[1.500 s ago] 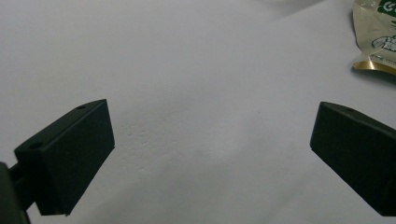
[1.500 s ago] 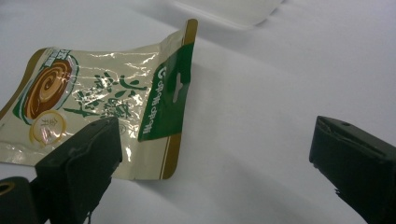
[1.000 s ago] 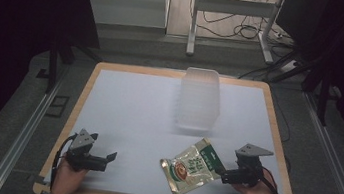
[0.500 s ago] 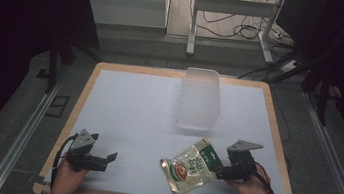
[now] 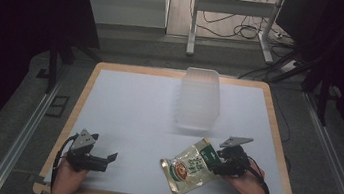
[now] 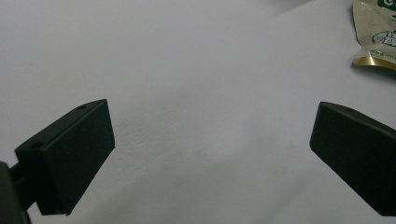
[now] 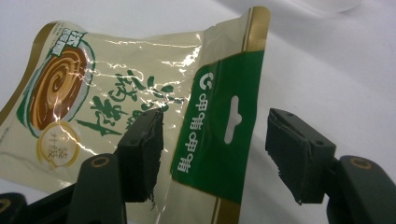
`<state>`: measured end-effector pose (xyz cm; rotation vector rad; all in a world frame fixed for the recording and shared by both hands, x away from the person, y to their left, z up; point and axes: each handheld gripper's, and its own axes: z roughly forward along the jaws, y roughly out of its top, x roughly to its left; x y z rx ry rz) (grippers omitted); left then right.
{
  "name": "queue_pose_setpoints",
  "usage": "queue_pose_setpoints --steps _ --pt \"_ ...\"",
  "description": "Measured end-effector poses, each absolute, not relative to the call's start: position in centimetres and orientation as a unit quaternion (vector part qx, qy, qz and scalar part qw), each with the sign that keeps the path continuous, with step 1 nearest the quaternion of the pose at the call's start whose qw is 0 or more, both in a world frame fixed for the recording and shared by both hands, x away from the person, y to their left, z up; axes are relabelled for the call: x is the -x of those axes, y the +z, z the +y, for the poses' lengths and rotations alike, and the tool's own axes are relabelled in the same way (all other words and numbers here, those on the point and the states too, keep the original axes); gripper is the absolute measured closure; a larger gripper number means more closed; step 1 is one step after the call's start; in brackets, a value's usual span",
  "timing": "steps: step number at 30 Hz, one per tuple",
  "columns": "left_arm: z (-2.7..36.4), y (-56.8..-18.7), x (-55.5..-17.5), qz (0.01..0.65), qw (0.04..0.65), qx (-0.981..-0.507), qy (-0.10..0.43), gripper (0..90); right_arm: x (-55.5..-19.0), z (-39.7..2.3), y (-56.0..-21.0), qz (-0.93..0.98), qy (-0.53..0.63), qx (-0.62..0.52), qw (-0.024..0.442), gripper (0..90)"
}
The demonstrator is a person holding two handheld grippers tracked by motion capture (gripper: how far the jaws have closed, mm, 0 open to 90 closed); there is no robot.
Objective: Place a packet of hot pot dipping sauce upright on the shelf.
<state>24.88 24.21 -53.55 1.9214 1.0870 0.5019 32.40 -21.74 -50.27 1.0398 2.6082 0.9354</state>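
A gold and green snack pouch (image 5: 189, 170) lies flat on the white table (image 5: 128, 106), near the front right. My right gripper (image 5: 213, 165) reaches in from the right at the pouch's green header end. In the right gripper view the pouch (image 7: 140, 74) runs between the jaws of the right gripper (image 7: 215, 144). Those jaws have just been closing and stand part-way apart, the right one clear of the header's edge. My left gripper (image 5: 110, 162) rests at the front left, wide open over bare table. The left gripper (image 6: 212, 154) has the pouch's corner (image 6: 376, 32) far off.
A clear plastic container (image 5: 200, 101) stands behind the pouch, toward the table's far middle. The table has a wooden rim (image 5: 277, 121). Metal rails run along the floor on both sides, and a stand with cables sits beyond the far edge.
The right gripper has slid left onto the pouch's green end and its jaws have narrowed around it. The left gripper and the pouch have stayed put.
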Motion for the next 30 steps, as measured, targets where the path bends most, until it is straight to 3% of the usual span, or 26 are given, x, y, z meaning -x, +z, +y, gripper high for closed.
queue_pose_setpoints --steps 4,5,12,22,25,30 --pt "24.2 -53.5 -24.9 0.435 0.425 -0.768 0.2 0.0 -32.7 -21.3 -50.2 0.881 0.313 -0.344 0.082 41.3" --pt "24.2 -53.5 -24.9 0.434 0.424 -0.769 0.201 0.0 -32.9 -21.2 -50.2 0.883 0.31 -0.341 0.085 47.4" --pt "24.2 -53.5 -24.9 0.434 0.424 -0.769 0.201 0.0 -33.6 -20.9 -50.5 0.889 0.302 -0.334 0.081 61.6" --pt "24.2 -53.6 -24.9 0.434 0.425 -0.769 0.201 0.0 -34.3 -20.4 -50.8 0.896 0.303 -0.319 0.061 75.2" --pt "24.2 -53.6 -24.9 0.434 0.425 -0.769 0.201 0.1 -34.4 -20.2 -50.7 0.897 0.307 -0.316 0.047 87.8" --pt "24.2 -53.6 -24.9 0.435 0.425 -0.768 0.201 0.0 -34.2 -20.0 -50.5 0.898 0.303 -0.317 0.048 88.5"
